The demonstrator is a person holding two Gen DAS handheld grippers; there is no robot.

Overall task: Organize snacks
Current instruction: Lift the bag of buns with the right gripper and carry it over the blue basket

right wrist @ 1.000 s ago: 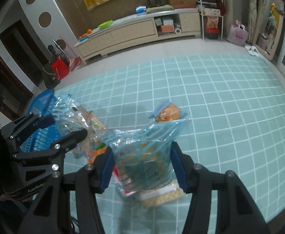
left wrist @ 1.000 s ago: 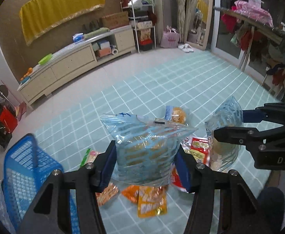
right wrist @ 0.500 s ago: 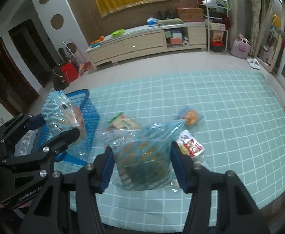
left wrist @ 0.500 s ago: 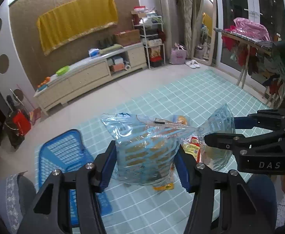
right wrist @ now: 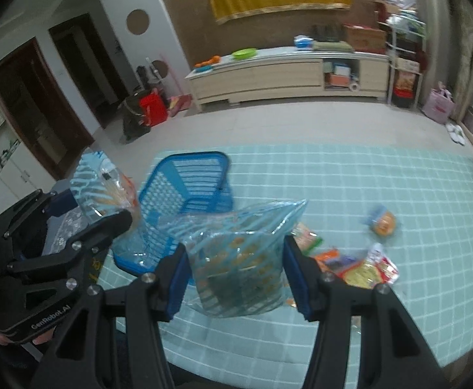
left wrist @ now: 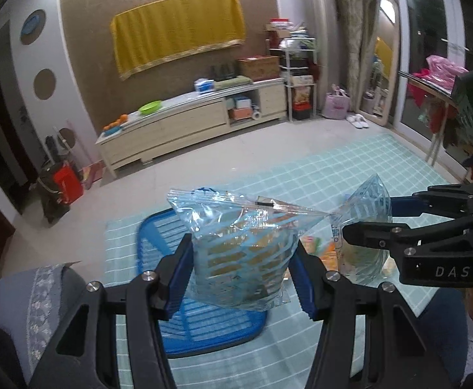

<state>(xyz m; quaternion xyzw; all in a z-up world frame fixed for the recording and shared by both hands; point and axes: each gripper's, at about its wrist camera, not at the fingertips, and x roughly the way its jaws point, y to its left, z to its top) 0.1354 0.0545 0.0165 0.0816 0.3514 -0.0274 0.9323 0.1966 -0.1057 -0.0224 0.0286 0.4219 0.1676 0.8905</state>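
My left gripper [left wrist: 241, 270] is shut on a clear bag with blue stripes and biscuits inside [left wrist: 239, 253], held in the air over the blue plastic basket [left wrist: 158, 236]. My right gripper [right wrist: 236, 275] is shut on a second striped biscuit bag [right wrist: 239, 269], held just right of the basket [right wrist: 187, 184]. Each gripper shows in the other's view: the right one with its bag [left wrist: 366, 223], the left one with its bag [right wrist: 103, 191]. Several loose snack packets [right wrist: 366, 265] and a small round snack pack [right wrist: 382, 223] lie on the teal checked mat [right wrist: 382, 181].
A long cream sideboard [left wrist: 187, 123] stands against the far wall, with a shelf rack [left wrist: 298, 74] to its right. A red bag [left wrist: 64, 181] stands by the doorway at left. A clothes rail [left wrist: 437, 90] and mirror are at the right. My knee in grey cloth [left wrist: 32, 295] is at lower left.
Both grippers have risen and swung left with their bags. The blue basket now lies directly under the left bag, and the loose snacks have shifted to the right.
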